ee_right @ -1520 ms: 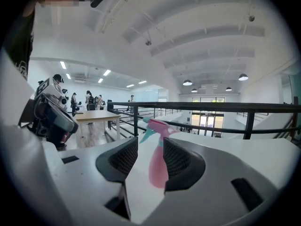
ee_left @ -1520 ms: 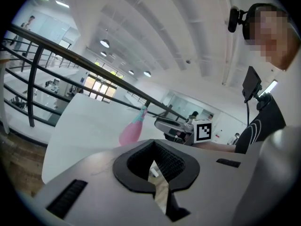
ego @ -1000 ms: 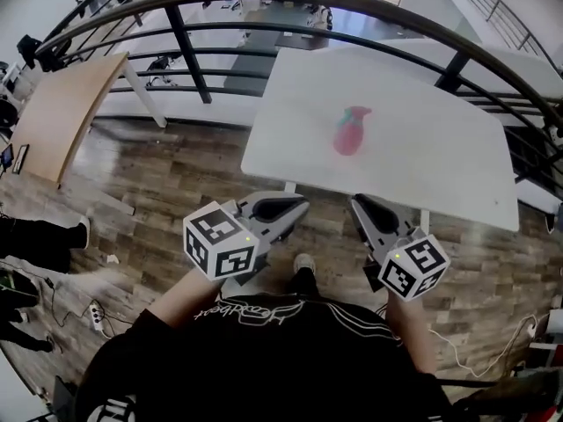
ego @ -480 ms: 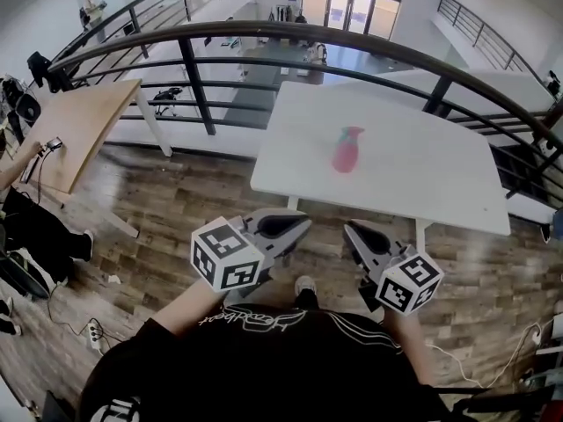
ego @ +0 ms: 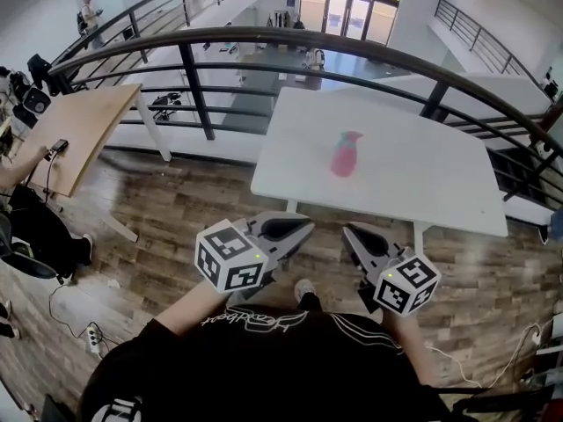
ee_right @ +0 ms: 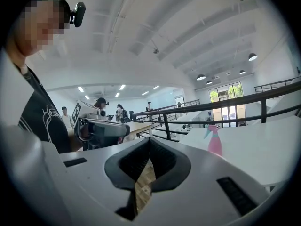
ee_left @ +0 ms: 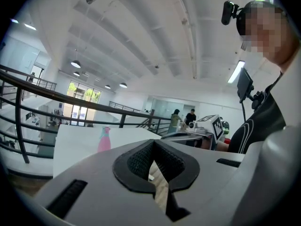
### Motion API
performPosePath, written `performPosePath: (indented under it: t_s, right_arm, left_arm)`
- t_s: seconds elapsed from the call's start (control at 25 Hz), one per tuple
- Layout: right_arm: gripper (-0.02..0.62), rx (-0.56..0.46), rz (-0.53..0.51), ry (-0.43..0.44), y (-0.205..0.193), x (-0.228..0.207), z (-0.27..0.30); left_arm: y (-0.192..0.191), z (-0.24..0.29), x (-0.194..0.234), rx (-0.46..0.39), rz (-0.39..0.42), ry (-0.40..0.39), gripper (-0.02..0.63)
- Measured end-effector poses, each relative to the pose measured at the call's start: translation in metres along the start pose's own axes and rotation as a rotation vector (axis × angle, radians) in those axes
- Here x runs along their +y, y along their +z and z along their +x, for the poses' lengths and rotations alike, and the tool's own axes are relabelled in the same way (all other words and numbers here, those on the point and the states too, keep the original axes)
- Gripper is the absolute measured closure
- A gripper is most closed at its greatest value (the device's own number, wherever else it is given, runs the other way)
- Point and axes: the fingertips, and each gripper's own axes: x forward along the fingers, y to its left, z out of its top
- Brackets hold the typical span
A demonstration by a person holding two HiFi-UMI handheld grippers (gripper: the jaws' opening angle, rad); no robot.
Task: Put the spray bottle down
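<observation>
**Spray bottle down: only a clean stand-off left**

Clenched shut and empty, both of them: left gripper (ego: 295,229) and right gripper (ego: 356,236), side by side close to the body, pointing at the far side. Well apart from both, upright near the middle of the white rectangular worktop (ego: 422,183): the pink plastic spray bottle (ego: 345,155).

Judged done. To finish well, hold back from the near edge, avoid jogging the worktop, and leave the bottle standing.

Nothing in the way but a bare strip of brown wood-plank floor (ego: 193,202). Past the worktop, a curved black metal railing (ego: 264,36). Far left, a light wooden table (ego: 79,126) with a person (ego: 26,222) beside it. Near left on the floor, a white power strip (ego: 92,339) with a trailing cable.
</observation>
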Motion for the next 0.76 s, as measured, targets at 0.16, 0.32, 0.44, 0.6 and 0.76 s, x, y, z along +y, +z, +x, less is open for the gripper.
performPosePath:
  t_s: [0.16, 0.32, 0.44, 0.6, 0.76]
  right_arm:
    - [0.58, 0.0, 0.0, -0.004, 0.001, -0.002, 0.0]
    - [0.58, 0.002, 0.0, -0.006, 0.001, 0.0, 0.002]
    - [0.58, 0.004, 0.0, -0.007, 0.0, 0.0, 0.003]
    - [0.58, 0.006, -0.004, -0.007, 0.0, 0.001, -0.001]
    - [0.58, 0.007, -0.015, -0.009, 0.0, 0.005, -0.008]
  left_arm:
    - [0.002, 0.002, 0.001, -0.002, -0.002, -0.004, 0.6]
    - [0.0, 0.002, 0.002, 0.001, -0.008, -0.008, 0.6]
    - [-0.001, 0.002, 0.002, 0.004, -0.01, -0.012, 0.6]
    - [-0.001, 0.004, -0.002, 0.007, -0.008, -0.015, 0.6]
    - [-0.003, 0.004, -0.01, 0.01, -0.007, -0.021, 0.6]
